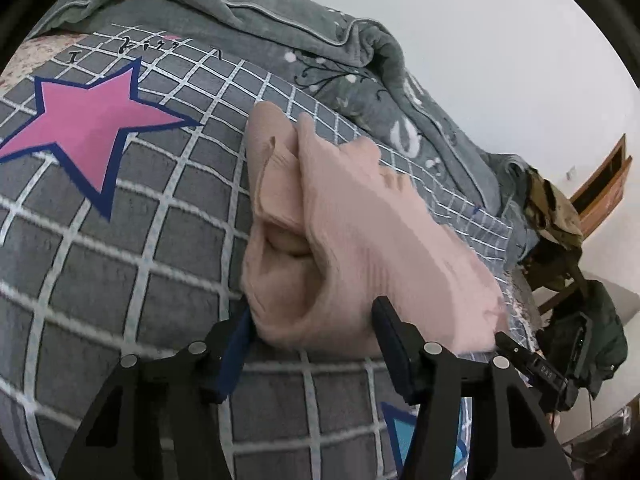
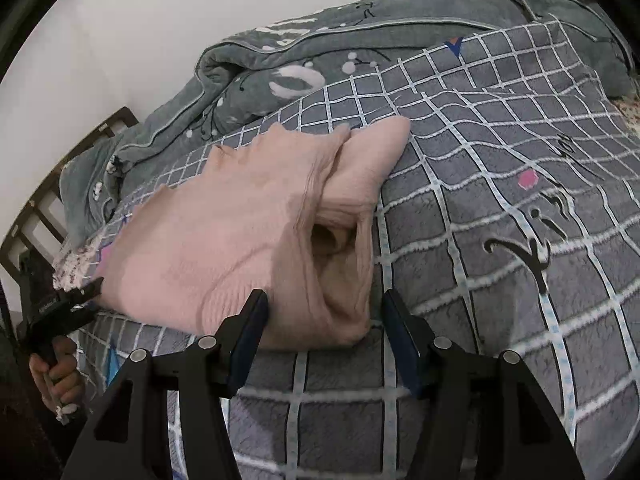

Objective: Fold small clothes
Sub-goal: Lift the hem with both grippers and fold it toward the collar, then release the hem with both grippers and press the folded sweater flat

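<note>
Both grippers point low along the bed (image 1: 100,280), each from one end of the garment (image 1: 340,240), a pink knit piece lying bunched on the checked cover (image 2: 500,260). The left gripper (image 1: 312,344) is at the end near the bed's edge, and the right gripper (image 2: 324,320) is at the opposite end. The right view also shows the left gripper (image 2: 86,290) from the side, with the hand (image 2: 56,380) that holds its handle (only partly seen, at the frame's border).

The garment is blurred at its near edge in the left view, and its folds hide how many layers there are. A grey quilt (image 2: 280,60) lies crumpled behind it.

The left fingers (image 1: 390,344) are apart, with the garment's end between them and touching both. The right fingers (image 2: 250,328) are also apart; the left one touches the cloth, the other stands just beside it.
</note>
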Available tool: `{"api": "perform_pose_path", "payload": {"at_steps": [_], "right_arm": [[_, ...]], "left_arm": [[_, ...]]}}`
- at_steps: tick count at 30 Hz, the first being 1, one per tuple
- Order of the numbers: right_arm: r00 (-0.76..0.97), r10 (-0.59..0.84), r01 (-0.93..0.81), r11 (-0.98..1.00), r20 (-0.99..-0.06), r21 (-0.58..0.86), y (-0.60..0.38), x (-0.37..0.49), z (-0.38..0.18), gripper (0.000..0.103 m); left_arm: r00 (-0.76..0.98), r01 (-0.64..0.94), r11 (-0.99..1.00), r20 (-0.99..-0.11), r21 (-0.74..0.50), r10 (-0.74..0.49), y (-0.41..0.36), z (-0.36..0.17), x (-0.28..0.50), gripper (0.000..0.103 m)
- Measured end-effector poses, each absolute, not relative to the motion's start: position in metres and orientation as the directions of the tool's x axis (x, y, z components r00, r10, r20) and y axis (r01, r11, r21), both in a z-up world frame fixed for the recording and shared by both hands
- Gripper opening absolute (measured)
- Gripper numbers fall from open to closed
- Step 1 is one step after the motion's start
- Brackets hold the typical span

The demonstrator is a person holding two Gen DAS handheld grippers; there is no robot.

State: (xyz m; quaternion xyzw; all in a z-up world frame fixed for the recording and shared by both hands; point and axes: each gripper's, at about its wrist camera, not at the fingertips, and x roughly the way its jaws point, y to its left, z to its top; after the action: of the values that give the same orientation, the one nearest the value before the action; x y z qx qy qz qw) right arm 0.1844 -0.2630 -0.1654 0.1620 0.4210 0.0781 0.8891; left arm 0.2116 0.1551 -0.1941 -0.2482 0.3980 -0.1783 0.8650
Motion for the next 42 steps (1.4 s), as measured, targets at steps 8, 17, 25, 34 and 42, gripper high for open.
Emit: {"api": "perform_pose_path", "payload": {"at_steps": [8,17,25,34,42], "right_arm": [[0.633,0.328,0.020,0.898,-0.701,0.439,-0.269,0.179,-0.167,0.059],[0.617,0.371,0.041,0.865,-0.694,0.499,-0.266,0.213,-0.175,0.016],[0.634,0.373,0.039,0.860,-0.677,0.509,-0.275,0.201,-0.156,0.012],[0.633,0.375,0.021,0.866,-0.677,0.499,-0.290,0.156,-0.144,0.011],[0.630,0.220,0.034,0.950,-0.744,0.309,-0.285,0.114,-0.132,0.042]], "left_arm": [[0.625,0.081,0.818,-0.610,-0.570,-0.487,0.144,-0.193,0.224,0.052],[0.660,0.003,0.794,-0.595,-0.608,-0.459,0.146,-0.201,0.228,0.010],[0.686,0.004,0.826,-0.599,-0.564,-0.413,0.134,-0.182,0.200,0.009],[0.685,0.008,0.839,-0.608,-0.544,-0.401,0.120,-0.178,0.137,0.010],[0.665,-0.081,0.897,-0.694,-0.434,-0.276,0.121,-0.173,0.114,0.035]]}}
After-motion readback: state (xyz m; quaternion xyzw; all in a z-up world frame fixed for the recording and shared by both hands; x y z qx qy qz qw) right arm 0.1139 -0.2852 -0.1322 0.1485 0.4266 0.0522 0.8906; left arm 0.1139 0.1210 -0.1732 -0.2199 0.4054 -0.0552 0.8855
